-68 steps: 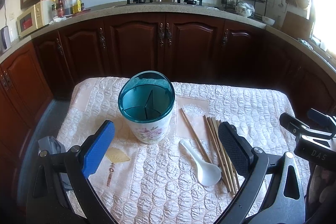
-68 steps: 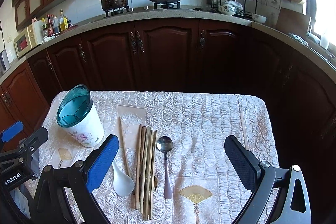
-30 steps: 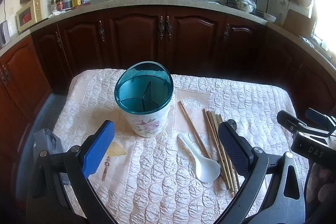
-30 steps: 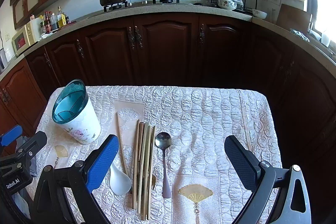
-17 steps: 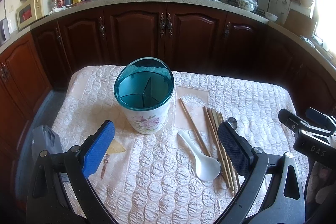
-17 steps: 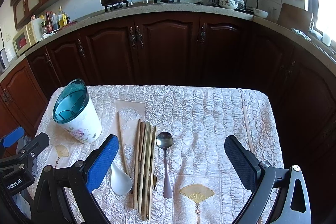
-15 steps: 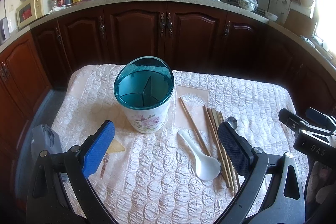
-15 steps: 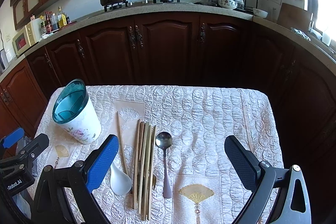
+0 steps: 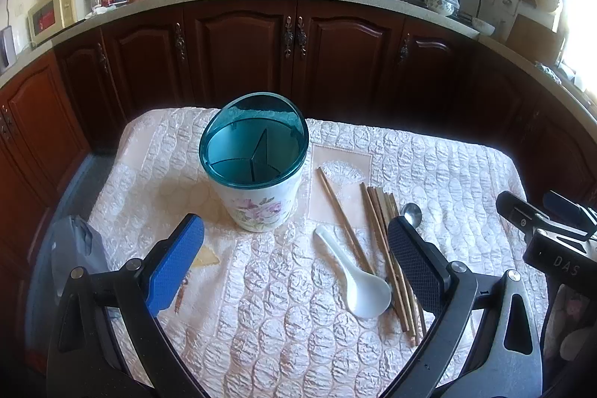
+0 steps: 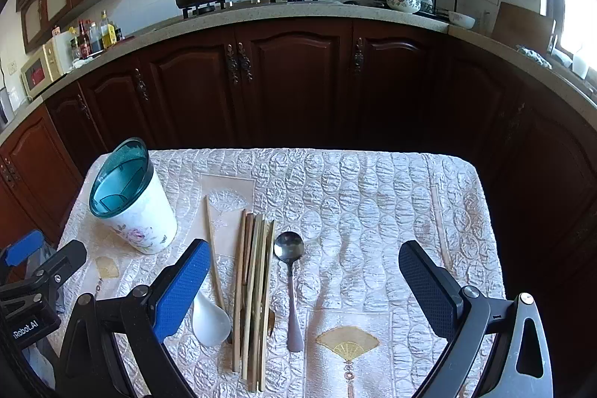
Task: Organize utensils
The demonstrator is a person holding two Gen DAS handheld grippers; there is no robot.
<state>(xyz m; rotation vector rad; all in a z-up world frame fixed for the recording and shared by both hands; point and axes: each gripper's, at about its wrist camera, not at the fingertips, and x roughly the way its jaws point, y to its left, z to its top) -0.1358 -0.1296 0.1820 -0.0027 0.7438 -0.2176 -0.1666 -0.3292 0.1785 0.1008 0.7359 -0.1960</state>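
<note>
Both grippers, left (image 9: 294, 252) and right (image 10: 302, 271), spread wide, holding nothing. Chopsticks (image 10: 253, 290), metal spoon (image 10: 291, 282), white spoon (image 9: 354, 275) lie lengthwise toward cabinets, beside upright holder (image 9: 255, 163).

A floral utensil holder with a teal divided rim (image 9: 257, 170) is seen upright on a quilted worktop (image 9: 429, 166), with a white spoon (image 9: 354, 278), wooden chopsticks (image 9: 384, 241) and a metal spoon (image 9: 410, 213) laid beside it, framed by the left hand-held gripper (image 9: 294, 263), spread wide.
</note>
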